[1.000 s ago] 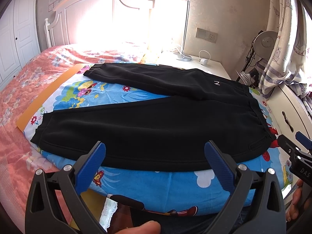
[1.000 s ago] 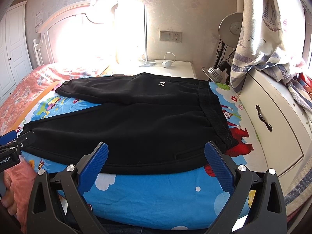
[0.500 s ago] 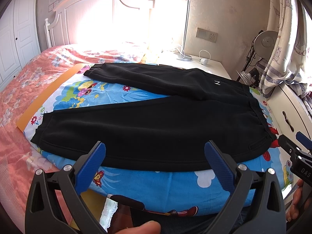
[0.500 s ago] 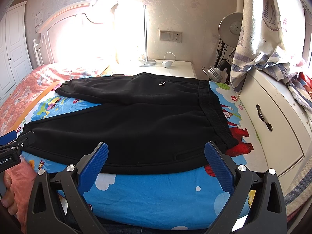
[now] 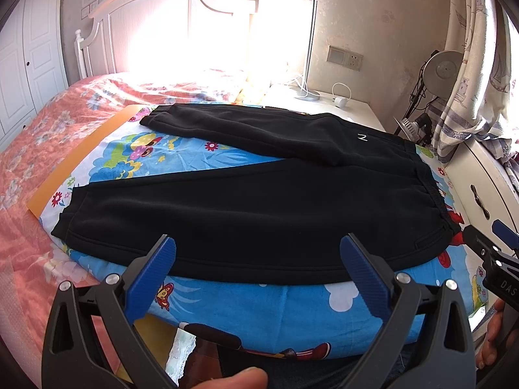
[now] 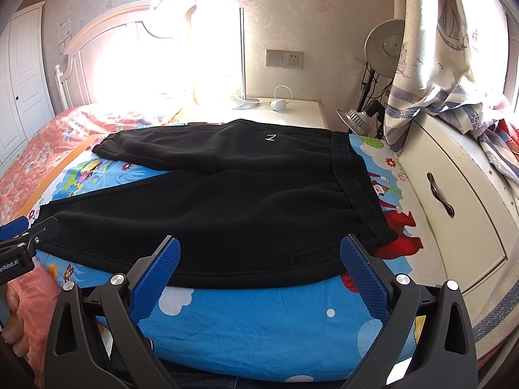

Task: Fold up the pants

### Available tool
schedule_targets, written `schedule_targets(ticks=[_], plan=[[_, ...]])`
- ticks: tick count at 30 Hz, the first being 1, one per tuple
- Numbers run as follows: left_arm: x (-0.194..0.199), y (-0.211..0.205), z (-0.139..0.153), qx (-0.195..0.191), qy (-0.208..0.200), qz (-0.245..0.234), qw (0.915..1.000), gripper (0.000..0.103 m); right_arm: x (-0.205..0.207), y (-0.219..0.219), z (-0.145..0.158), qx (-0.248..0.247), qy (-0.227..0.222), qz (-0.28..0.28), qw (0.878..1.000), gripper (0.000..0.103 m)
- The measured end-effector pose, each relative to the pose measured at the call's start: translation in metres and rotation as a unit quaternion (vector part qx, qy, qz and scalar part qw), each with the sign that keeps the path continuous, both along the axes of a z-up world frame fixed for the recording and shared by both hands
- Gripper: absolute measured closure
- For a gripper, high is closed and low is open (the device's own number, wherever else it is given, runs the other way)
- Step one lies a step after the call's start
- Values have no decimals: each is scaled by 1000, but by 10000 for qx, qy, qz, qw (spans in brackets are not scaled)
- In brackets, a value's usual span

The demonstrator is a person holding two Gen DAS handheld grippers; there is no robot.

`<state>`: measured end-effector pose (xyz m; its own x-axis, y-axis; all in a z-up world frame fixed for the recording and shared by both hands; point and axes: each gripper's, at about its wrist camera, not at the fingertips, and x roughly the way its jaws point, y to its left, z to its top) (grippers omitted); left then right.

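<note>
Black pants (image 5: pixel 259 214) lie spread flat on the cartoon sheet (image 5: pixel 275 311).

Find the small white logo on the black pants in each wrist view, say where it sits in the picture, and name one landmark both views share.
Left wrist view: the white logo sits upper right of centre, on the far leg of the black pants near the waistband.
Right wrist view: the white logo sits just above centre, slightly right, on the same far leg.
Shared landmark: the wall socket above the white nightstand.
</note>
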<state>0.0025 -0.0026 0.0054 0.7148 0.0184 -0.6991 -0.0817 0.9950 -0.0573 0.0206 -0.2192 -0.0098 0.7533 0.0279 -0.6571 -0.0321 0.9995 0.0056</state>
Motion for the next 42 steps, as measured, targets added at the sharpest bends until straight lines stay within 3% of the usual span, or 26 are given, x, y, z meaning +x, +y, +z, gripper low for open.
schedule_targets(ticks=[18, 22, 25, 28, 31, 35, 37, 42], plan=[[1, 3, -9, -36, 41, 9, 10000, 2, 1, -1, -5, 35, 57, 22, 10000, 7], [9, 6, -19, -277, -66, -78, 9996, 2, 24, -15, -25, 574, 621, 278, 9960, 5], [23, 3, -33, -441, -50, -323, 9985, 2, 59, -30, -45, 670, 1170, 605, 9890, 5], [45, -3, -52, -502, 215, -544, 9970, 2, 110, -54, -53, 279, 1241, 778, 9888, 5], [69, -6, -70, -642, 471, -666, 9946, 2, 190, -93, -55, 35, 1554, 642, 9858, 5], [98, 1, -90, -1265, 772, -752, 9861, 2, 306, -137, -61, -513, 1955, 667, 9771, 5], [109, 4, -98, -1355, 847, -694, 9847, 2, 357, -151, -66, -634, 2181, 799, 9706, 5], [118, 22, -112, -1501, 1066, -504, 9816, 2, 443, -160, -86, -874, 2588, 1158, 9550, 9]])
